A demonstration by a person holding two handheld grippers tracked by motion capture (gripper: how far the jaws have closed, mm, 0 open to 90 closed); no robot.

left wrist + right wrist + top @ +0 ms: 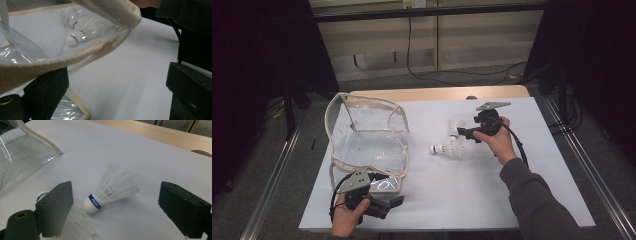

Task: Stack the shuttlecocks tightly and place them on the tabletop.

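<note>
Shuttlecock [110, 190] lying between my right gripper [460, 133] fingers, released; left gripper [398, 200] at 7 o'clock, fingers wide, bag [367, 145] strap across one.

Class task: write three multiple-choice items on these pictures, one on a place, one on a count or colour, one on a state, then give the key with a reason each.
1. Where do the shuttlecocks lie?
A in the clear bag
B on the white table top
C on the floor

2. What colour is the band on the shuttlecock's cork?
A red
B green
C blue

3. How do the right gripper jaws stand?
A open, apart from the shuttlecock
B shut on a shuttlecock
C shut on the bag

Key: B, they rest on the table right of the clear bag; C, a blue band; A, gaps show both sides.
</note>
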